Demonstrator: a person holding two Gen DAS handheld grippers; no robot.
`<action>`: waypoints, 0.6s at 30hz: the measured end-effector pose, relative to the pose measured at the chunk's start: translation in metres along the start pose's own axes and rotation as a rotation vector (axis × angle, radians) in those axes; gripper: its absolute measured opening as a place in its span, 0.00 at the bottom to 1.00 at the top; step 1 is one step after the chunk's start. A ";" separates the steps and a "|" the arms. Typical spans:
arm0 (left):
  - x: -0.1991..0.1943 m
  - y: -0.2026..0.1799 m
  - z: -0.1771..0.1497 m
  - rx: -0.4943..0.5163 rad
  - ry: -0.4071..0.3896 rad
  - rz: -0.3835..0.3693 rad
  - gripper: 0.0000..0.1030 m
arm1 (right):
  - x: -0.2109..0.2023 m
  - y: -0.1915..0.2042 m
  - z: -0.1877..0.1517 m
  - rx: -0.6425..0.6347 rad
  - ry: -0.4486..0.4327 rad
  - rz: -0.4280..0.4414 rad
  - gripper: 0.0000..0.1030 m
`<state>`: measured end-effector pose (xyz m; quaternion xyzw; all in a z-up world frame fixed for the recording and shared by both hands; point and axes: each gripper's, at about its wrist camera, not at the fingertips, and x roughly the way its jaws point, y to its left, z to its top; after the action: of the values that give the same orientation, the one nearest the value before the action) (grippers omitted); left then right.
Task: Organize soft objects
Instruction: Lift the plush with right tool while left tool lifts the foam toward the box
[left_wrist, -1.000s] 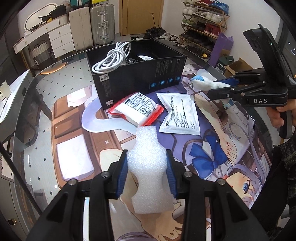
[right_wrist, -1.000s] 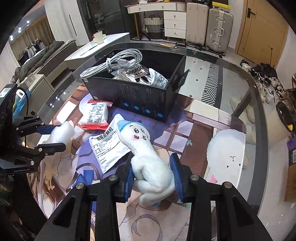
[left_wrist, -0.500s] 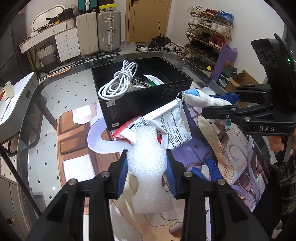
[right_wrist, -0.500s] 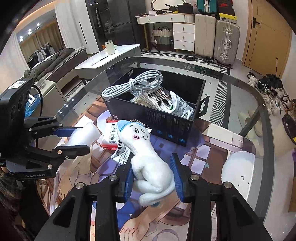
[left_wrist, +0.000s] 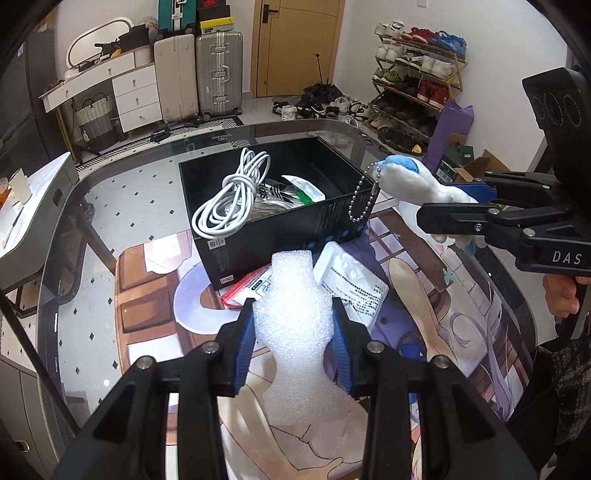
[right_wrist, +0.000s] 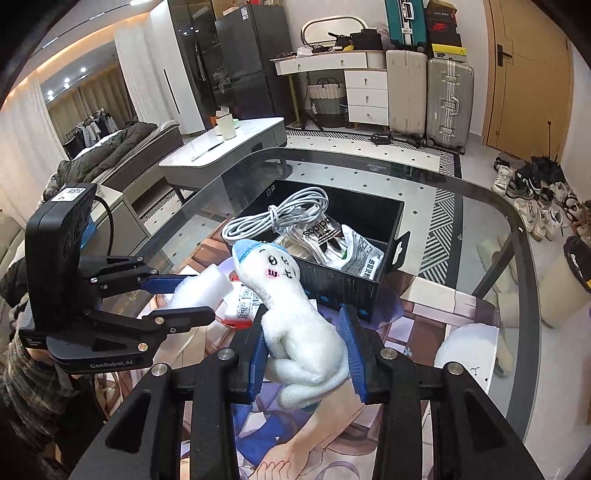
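Both my grippers are clamped: left gripper (left_wrist: 293, 345) on a foam block (left_wrist: 295, 332), right gripper (right_wrist: 308, 356) on a plush toy (right_wrist: 295, 317), near the black box (left_wrist: 273, 199).

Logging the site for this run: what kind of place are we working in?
Most likely a lived-in home, near the entrance: a shoe rack by a wooden door, suitcases against the wall, and a fridge beyond the glass table.
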<state>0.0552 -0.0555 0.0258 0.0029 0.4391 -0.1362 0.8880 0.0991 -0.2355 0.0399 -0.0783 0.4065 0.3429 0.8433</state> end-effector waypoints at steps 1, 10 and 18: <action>0.000 0.000 0.002 -0.002 -0.003 -0.001 0.35 | -0.001 0.001 0.001 0.000 -0.002 0.004 0.36; -0.001 -0.004 0.016 0.011 -0.024 0.012 0.35 | 0.001 0.003 0.009 -0.006 0.003 0.011 0.36; -0.001 -0.006 0.028 0.032 -0.036 0.026 0.35 | 0.009 0.000 0.015 -0.004 0.019 -0.003 0.36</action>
<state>0.0747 -0.0646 0.0447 0.0203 0.4208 -0.1317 0.8973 0.1126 -0.2250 0.0429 -0.0840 0.4137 0.3417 0.8397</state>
